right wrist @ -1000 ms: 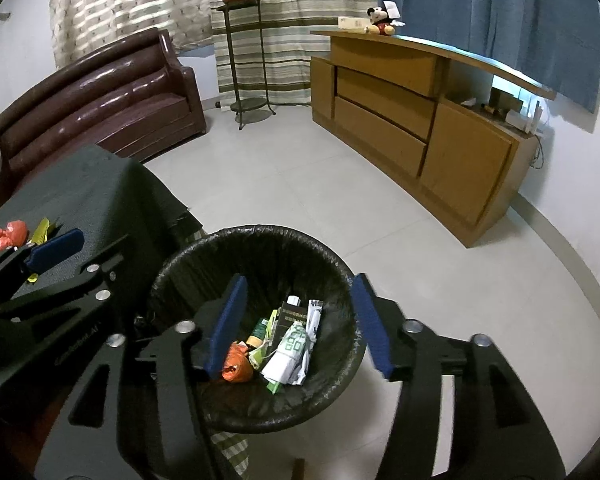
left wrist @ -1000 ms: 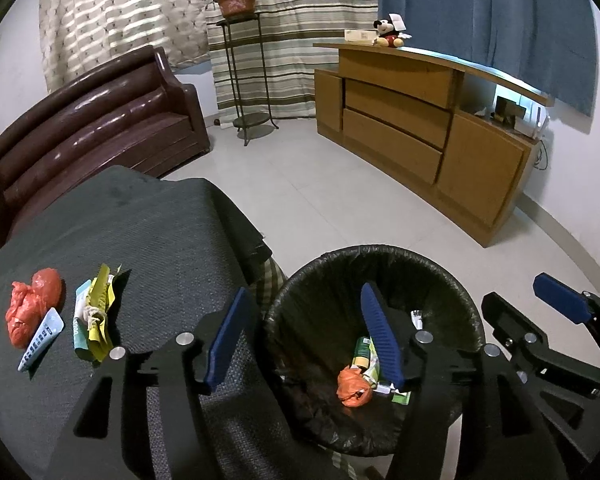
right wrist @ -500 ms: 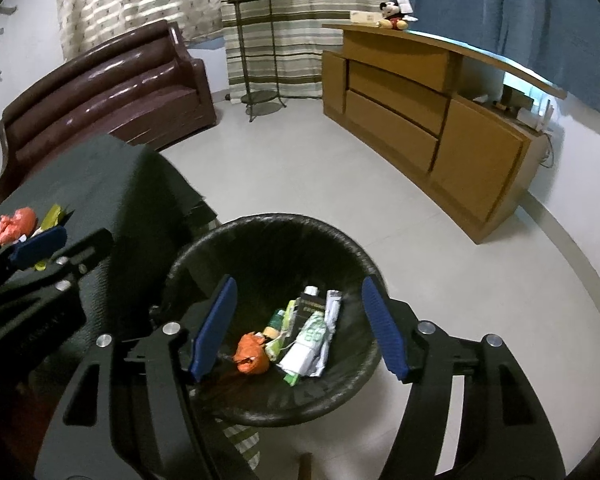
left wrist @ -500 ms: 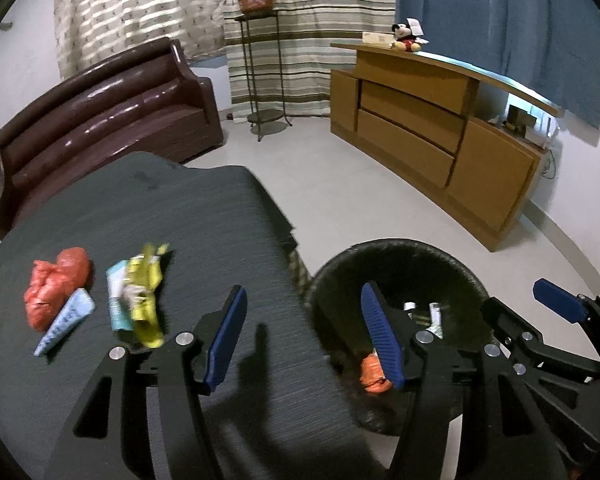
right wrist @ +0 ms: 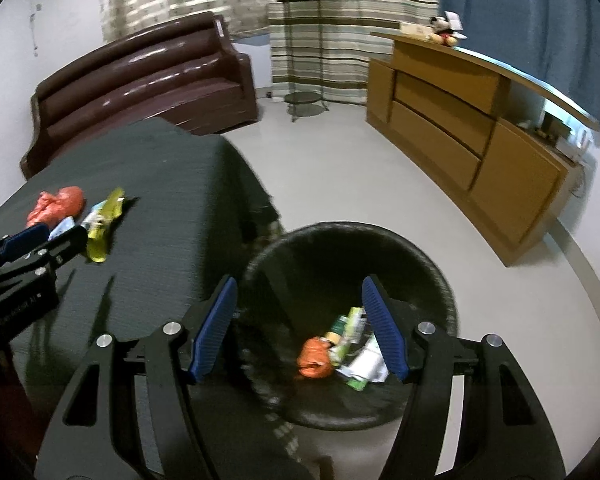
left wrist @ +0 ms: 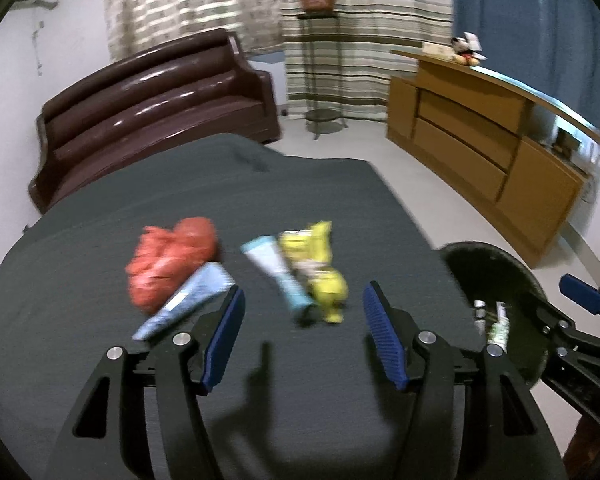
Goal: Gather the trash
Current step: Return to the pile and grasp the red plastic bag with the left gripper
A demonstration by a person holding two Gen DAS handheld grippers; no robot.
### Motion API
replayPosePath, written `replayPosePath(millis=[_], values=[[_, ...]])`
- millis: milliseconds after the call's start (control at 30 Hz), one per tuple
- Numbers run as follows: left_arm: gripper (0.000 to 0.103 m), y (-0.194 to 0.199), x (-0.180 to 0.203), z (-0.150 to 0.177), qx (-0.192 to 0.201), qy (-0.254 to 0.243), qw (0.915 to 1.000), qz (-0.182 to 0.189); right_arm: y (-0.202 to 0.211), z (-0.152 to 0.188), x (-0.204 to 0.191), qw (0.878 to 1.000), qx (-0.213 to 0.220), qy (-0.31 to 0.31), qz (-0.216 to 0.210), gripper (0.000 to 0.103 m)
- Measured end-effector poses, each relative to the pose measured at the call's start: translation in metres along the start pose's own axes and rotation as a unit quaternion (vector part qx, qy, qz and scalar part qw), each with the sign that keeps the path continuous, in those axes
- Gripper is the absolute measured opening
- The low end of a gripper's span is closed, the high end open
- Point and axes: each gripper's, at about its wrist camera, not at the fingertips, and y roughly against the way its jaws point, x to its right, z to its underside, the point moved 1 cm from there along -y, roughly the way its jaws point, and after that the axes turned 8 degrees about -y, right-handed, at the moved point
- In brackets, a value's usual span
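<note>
Left wrist view: the left gripper [left wrist: 303,334] is seen above the dark tablecloth [left wrist: 320,200], its jaws opening and empty. Beyond it a red bag [left wrist: 168,262], two blue tubes [left wrist: 278,270] and a yellow wrapper [left wrist: 320,268] are laid close together, blurred. Right wrist view: the right gripper [right wrist: 300,328] is held partly spread and empty over the black bin [right wrist: 380,248], where an orange wad [right wrist: 314,358] and other trash are gathered.
</note>
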Motion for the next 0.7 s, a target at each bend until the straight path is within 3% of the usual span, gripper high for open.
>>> replayPosePath(millis=[367, 700], values=[[0.061, -0.012, -0.075, -0.003, -0.006, 0.043, 0.9979, -0.048, -0.010, -0.010, -0.053, 0.999, -0.005, 0.020, -0.035, 0.064], [0.063, -0.034, -0.096, 0.000, -0.032, 0.044, 0.9985, -0.011, -0.021, -0.016, -0.089, 0.998, -0.011, 0.039, -0.050, 0.064]])
